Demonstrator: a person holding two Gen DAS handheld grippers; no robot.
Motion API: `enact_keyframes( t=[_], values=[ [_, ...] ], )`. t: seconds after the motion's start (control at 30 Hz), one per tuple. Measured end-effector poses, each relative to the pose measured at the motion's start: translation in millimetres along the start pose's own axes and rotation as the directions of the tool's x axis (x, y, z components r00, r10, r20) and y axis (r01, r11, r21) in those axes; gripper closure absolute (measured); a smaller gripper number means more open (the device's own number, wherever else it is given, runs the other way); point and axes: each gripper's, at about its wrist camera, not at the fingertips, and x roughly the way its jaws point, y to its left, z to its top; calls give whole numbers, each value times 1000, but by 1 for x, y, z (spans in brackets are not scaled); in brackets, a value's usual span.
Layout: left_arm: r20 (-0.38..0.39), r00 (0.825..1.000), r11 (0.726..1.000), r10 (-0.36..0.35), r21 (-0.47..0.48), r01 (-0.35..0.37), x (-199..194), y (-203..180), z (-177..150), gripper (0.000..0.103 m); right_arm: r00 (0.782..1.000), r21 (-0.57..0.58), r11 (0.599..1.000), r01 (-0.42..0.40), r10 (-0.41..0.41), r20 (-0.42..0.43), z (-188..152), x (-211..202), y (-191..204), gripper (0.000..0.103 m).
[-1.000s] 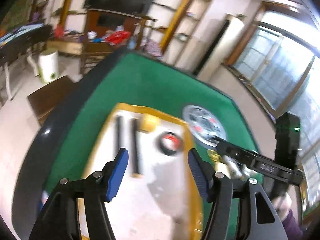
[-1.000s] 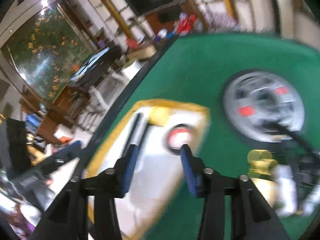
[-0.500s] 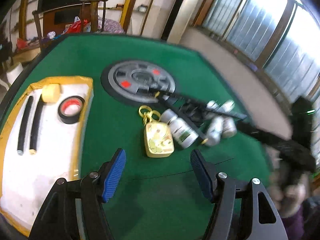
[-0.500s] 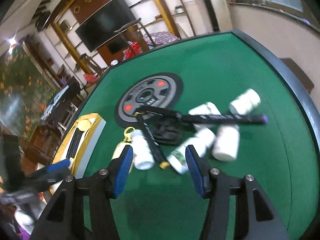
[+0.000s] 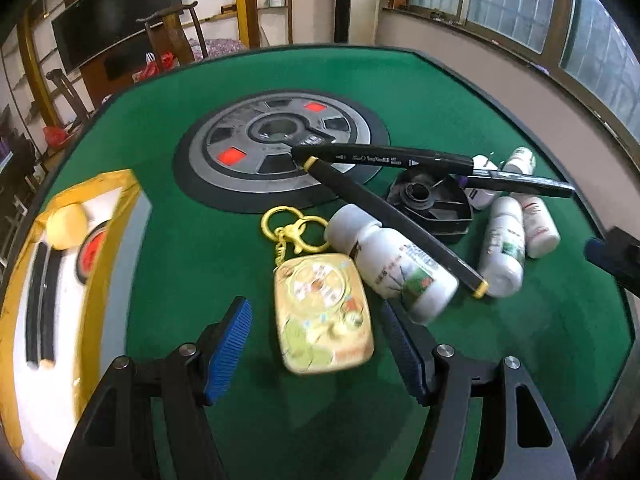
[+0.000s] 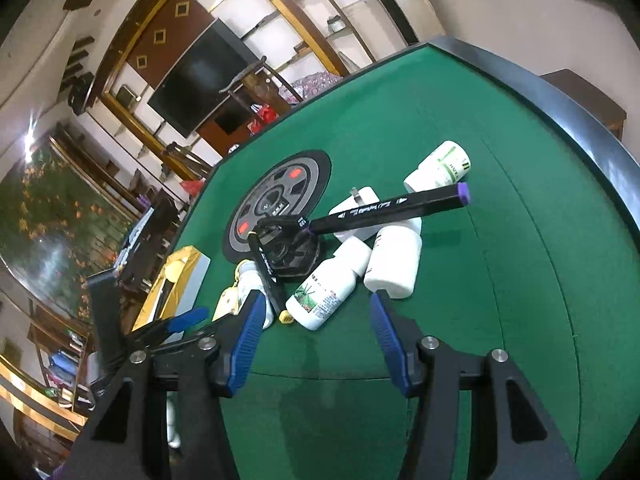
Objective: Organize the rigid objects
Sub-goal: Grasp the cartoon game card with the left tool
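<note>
Fingers (image 5: 234, 344) of the left gripper (image 5: 320, 346) are held apart around the yellow keychain tin (image 5: 324, 314), but it is not yet pinched. Nothing is held by the right gripper (image 6: 316, 338); its fingers have just been opening above the green surface (image 6: 520, 300). Two black sticks (image 5: 38, 300), a yellow block (image 5: 66, 220) and a tape roll (image 5: 92, 252) are already laid on the yellow-edged tray (image 5: 92, 184). White bottles (image 6: 324, 294), two black markers (image 6: 392, 208) and a black holder (image 5: 432, 208) are left piled. Most sorting seems not done yet.
</note>
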Motion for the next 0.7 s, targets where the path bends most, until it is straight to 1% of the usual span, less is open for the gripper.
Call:
enact_keyframes(
  t=[0.1, 0.17, 0.2, 0.23, 0.27, 0.3, 0.37, 0.43, 0.53, 0.63, 0.7],
  values=[
    [-9, 1000, 1000, 13, -5, -13, 12, -2, 2, 32, 1000, 8, 1000, -3, 3, 13, -1, -4, -2, 47],
    [27, 1000, 1000, 13, -8, -13, 13, 0, 1, 33, 1000, 7, 1000, 6, -6, 17, -2, -6, -3, 47],
    [34, 999, 1000, 12, -3, -12, 11, 0, -1, 37, 1000, 6, 1000, 15, -15, 19, -4, -9, -4, 47],
    [35, 999, 1000, 5, 5, -5, 10, -1, -1, 52, 999, 6, 1000, 29, -29, 20, -5, -9, -4, 47],
    [21, 1000, 1000, -2, 10, 2, 9, -2, -2, 52, 999, 7, 999, 34, -34, 17, -5, -8, -4, 47],
    [11, 1000, 1000, -27, -1, 27, 4, 0, -4, 52, 999, 6, 999, 36, -36, 15, -7, -7, -4, 46],
    [20, 998, 999, -53, -7, 53, -5, 1, -8, 52, 999, -8, 999, 47, -47, 5, -8, -6, 0, 46],
    [46, 996, 996, -80, -26, 81, -23, 7, -14, 52, 999, -32, 998, 48, -48, -4, -9, -4, 8, 47],
    [98, 984, 985, -150, -76, 158, -59, 19, -27, 52, 999, -82, 996, 31, -33, -21, -8, 1, 26, 47],
    [152, 966, 968, -207, -108, 224, -91, 30, -41, 52, 997, -134, 991, -3, -8, -79, -6, 23, 53, 46],
    [182, 951, 952, -249, -138, 275, -109, 40, -53, 52, 992, -171, 985, -14, -7, -123, -3, 42, 69, 46]
  ],
)
